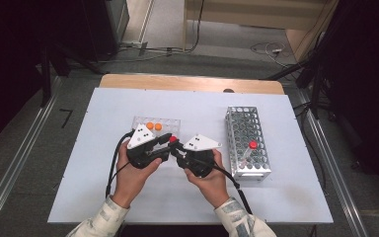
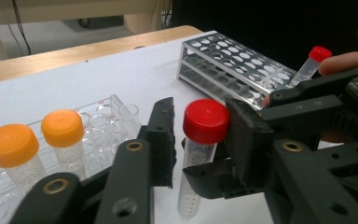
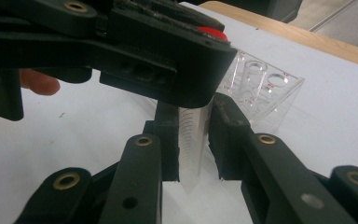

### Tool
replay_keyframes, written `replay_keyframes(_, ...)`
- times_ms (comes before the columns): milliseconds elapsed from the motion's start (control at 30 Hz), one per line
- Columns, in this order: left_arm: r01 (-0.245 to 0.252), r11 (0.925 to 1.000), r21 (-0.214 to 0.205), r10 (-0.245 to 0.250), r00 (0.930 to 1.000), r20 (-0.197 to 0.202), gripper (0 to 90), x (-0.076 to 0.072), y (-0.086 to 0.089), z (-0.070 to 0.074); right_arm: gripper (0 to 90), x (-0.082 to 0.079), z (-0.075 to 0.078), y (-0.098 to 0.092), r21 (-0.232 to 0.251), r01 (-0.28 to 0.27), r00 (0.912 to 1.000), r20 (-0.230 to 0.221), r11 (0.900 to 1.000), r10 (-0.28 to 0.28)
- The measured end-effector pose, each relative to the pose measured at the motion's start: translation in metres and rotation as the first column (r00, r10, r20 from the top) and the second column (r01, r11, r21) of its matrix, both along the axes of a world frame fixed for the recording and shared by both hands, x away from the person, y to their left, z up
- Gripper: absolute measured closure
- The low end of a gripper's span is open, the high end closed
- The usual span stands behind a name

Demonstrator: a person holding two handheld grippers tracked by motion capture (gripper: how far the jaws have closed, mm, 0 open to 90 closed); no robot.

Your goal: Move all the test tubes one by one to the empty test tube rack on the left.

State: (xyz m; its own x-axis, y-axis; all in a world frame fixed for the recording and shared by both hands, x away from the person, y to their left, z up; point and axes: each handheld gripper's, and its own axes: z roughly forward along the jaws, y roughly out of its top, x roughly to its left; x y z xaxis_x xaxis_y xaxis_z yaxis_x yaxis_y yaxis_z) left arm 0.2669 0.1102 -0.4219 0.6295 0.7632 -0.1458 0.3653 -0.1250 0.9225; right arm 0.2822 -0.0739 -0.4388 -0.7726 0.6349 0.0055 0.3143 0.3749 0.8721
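A clear tube with a red cap [image 1: 172,139] [image 2: 205,120] stands upright between both grippers, in front of the clear rack [image 1: 168,121]. My right gripper [image 1: 177,148] [image 3: 195,109] is shut on the tube's clear body [image 3: 193,140], below the cap. My left gripper [image 1: 168,138] [image 2: 201,105] brackets the cap: its right jaw touches the cap and a thin gap shows at its left jaw. In the right gripper view the left gripper's black jaw crosses above and hides most of the cap [image 3: 212,32].
Two orange-capped tubes [image 2: 10,145] [image 2: 63,128] stand in the clear rack [image 2: 116,112]. To the right is a metal rack [image 1: 246,140] [image 2: 233,65] holding another red-capped tube [image 1: 252,145] [image 2: 314,58]. The white tabletop [image 1: 103,192] ends at a wooden strip at the back.
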Motion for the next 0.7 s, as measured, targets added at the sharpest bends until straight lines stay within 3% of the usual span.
replay_keyframes(133, -0.003, 0.9998, 0.02, 0.003, 1.0, 0.002, 70.6, 0.0, -0.001, 0.0, 69.3, 0.0, 0.0, -0.001, 0.001, -0.005, 1.0, -0.005, 1.0, 0.005)
replay_keyframes(300, -0.003, 1.0, 0.003, 0.003, 1.0, -0.002, 70.9, 0.0, 0.002, 0.0, 45.6, 0.0, 0.0, 0.0, 0.026, -0.021, 0.9992, -0.034, 0.9994, 0.022)
replay_keyframes(367, -0.012, 0.9999, -0.008, 0.012, 0.9999, 0.003, 70.9, 0.0, 0.005, 0.003, 40.2, -0.001, 0.0, -0.001, 0.03, -0.029, 0.9986, -0.044, 0.9991, 0.03)
replay_keyframes(533, -0.042, 0.998, -0.047, 0.043, 0.9989, 0.017, 70.9, 0.0, 0.019, 0.011, 32.9, -0.005, -0.001, -0.005, 0.044, -0.045, 0.9972, -0.057, 0.998, 0.047)
replay_keyframes(700, -0.082, 0.9937, -0.076, 0.085, 0.996, 0.029, 70.8, 0.0, 0.033, 0.018, 32.4, -0.01, -0.001, -0.014, 0.045, -0.042, 0.9977, -0.051, 0.9981, 0.044)
